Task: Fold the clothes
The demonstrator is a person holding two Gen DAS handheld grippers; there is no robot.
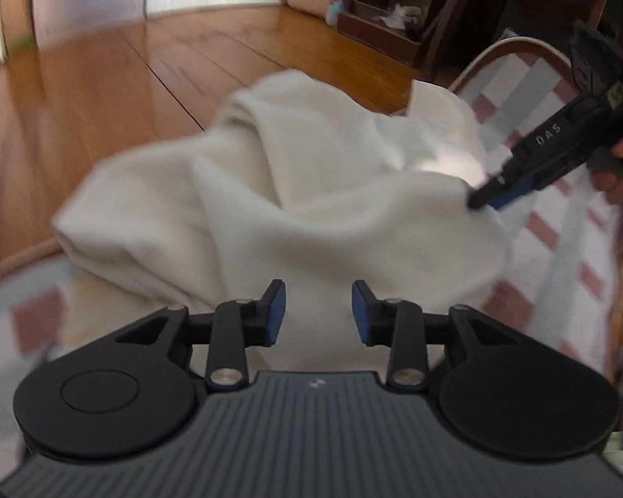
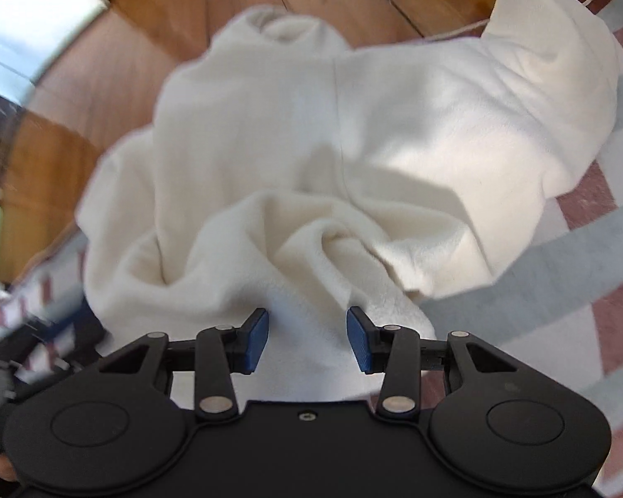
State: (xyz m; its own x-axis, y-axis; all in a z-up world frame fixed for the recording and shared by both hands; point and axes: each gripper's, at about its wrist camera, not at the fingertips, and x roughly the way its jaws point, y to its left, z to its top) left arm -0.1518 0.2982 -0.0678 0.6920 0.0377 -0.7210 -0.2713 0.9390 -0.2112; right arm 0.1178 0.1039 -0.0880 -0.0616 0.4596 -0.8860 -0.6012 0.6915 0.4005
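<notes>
On the checked pink-and-grey mat [image 1: 560,249] lies a rumpled cream fleece garment [image 2: 311,145], just ahead of your left gripper [image 1: 318,311] and right gripper [image 2: 307,340], both spread open and empty; you need an edge to grasp.

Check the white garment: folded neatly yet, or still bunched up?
Still bunched. The white garment lies in loose humps and creases on the checked rug, partly over the wood floor.

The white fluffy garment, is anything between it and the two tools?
Nothing visible. The crumpled white fleece garment lies directly before the open right tool and the open left tool.
</notes>
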